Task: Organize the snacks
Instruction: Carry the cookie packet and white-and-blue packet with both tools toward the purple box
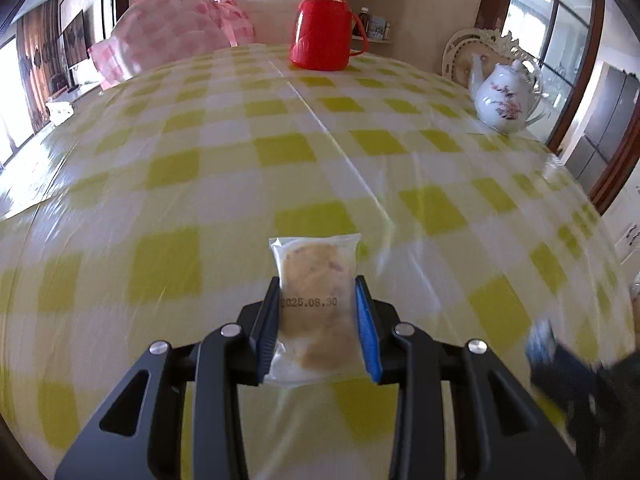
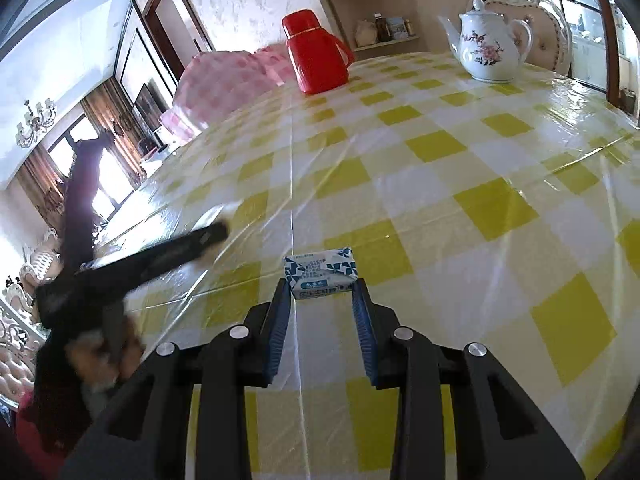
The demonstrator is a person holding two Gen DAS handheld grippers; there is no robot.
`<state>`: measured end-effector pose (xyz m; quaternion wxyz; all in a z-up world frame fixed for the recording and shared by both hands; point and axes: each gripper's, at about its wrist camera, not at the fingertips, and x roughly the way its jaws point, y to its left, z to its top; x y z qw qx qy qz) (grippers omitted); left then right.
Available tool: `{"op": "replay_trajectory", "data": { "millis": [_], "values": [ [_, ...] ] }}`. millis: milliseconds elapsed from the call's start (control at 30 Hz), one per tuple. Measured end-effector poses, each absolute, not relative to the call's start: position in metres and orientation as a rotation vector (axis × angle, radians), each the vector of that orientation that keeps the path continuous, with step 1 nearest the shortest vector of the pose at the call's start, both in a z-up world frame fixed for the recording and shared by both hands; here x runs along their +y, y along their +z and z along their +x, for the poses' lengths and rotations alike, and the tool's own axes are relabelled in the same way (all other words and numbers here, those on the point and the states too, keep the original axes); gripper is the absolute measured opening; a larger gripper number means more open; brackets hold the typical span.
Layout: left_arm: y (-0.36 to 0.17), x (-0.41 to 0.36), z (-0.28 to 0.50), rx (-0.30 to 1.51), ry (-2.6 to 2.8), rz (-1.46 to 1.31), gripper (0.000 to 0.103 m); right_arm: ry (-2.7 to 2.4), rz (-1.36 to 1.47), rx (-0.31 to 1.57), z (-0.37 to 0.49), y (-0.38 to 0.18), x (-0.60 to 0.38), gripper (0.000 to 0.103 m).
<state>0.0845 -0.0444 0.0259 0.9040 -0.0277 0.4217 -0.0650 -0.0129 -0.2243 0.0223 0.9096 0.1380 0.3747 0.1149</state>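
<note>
In the left wrist view my left gripper (image 1: 316, 284) is shut on a clear packet (image 1: 316, 276) holding a pale brown pastry with a printed date. The packet sticks out past the blue pads, above the yellow-checked tablecloth (image 1: 200, 184). In the right wrist view my right gripper (image 2: 320, 286) is shut on a small blue-and-white snack packet (image 2: 320, 270), caught at its fingertips. Whether that packet rests on the cloth I cannot tell. The other gripper shows as a dark blur at the left (image 2: 160, 256) of that view, and the right one as a blur at the lower right (image 1: 560, 360) of the left wrist view.
A red thermos jug (image 1: 324, 28) stands at the far middle of the table. A white flowered teapot (image 1: 506, 98) is at the far right, with an ornate chair behind it. A pink checked mesh cover (image 1: 168, 36) sits at the far left. A person's hand (image 2: 96, 356) holds the blurred gripper.
</note>
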Motion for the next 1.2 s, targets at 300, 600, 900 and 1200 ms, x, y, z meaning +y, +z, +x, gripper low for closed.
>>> {"op": "replay_trajectory", "data": {
  "millis": [300, 600, 900, 1200],
  "values": [
    [0.036, -0.009, 0.001, 0.803, -0.164, -0.146, 0.035, 0.217, 0.283, 0.751, -0.066, 0.027, -0.206, 0.032],
    [0.038, 0.006, -0.064, 0.759, -0.176, -0.171, 0.036, 0.287, 0.343, 0.738, -0.124, 0.026, -0.183, 0.032],
    [0.036, 0.015, -0.104, 0.745, -0.177, -0.174, 0.036, 0.336, 0.291, 0.743, -0.143, 0.027, -0.152, 0.032],
    [0.037, 0.019, -0.126, 0.778, -0.14, -0.119, 0.036, 0.384, 0.288, 0.748, -0.155, 0.027, -0.143, 0.032]
  ]
}}
